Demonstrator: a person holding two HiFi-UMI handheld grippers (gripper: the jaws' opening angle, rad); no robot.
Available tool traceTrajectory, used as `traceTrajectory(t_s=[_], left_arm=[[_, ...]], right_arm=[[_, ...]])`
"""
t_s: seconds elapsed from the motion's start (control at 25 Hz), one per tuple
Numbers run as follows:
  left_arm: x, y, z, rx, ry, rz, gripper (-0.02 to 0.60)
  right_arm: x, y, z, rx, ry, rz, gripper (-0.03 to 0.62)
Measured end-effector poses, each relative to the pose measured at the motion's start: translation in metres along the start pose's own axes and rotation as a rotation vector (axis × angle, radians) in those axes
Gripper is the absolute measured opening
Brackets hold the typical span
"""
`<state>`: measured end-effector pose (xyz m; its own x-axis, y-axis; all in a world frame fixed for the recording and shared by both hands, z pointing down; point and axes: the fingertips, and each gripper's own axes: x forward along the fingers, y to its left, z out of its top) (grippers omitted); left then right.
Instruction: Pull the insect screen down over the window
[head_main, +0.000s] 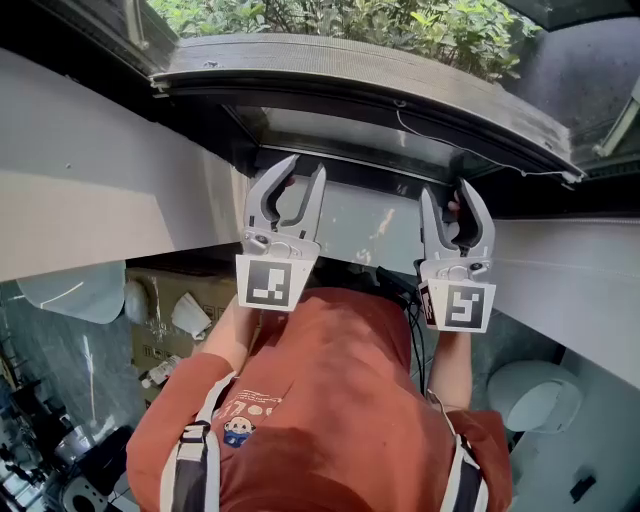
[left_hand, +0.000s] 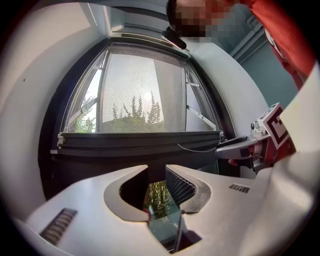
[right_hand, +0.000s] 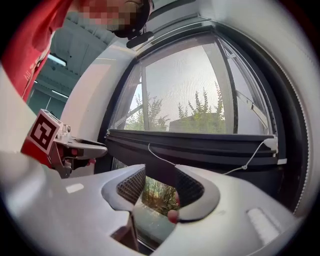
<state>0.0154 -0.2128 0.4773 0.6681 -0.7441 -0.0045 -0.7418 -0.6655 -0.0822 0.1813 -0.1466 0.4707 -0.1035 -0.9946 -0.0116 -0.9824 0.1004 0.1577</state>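
Screen (left_hand: 135, 90) hangs part-way down the window (right_hand: 295, 130), with its dark bar (left_hand: 140, 140) right at my jaw tips and bare glass showing below it. My left tool (head_main: 305, 170) and right tool (head_main: 448, 195) both have their jaws partly apart at the bar, and I see nothing pinched in either. I judge the pull unfinished: the bar still has the lower stretch to cover.

This seems to be a plain back room, used partly for storage. A dark-framed window (left_hand: 140, 90) in a white plastered wall (head_main: 90, 170) looks onto green bushes (head_main: 330, 18). On the grey floor (head_main: 60, 370) stands a brown cardboard box (head_main: 160, 290) with white clutter (head_main: 190, 315); a bare strip light (right_hand: 56, 60) hangs above.
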Motion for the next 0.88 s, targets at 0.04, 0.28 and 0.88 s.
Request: traceTrajectory(t_s=[0.04, 0.28, 0.88], left_arm=[[-0.001, 0.001, 0.001, 0.0, -0.007, 0.003, 0.097], [-0.004, 0.003, 0.007, 0.012, -0.034, 0.023, 0.006], [-0.003, 0.001, 0.015, 0.033, -0.041, 0.034, 0.005]], right_arm=[[-0.001, -0.002, 0.0, -0.004, -0.003, -0.016, 0.178], [-0.009, -0.015, 0.005, -0.01, -0.035, -0.14, 0.009], [-0.007, -0.017, 0.016, -0.015, -0.078, -0.159, 0.009]])
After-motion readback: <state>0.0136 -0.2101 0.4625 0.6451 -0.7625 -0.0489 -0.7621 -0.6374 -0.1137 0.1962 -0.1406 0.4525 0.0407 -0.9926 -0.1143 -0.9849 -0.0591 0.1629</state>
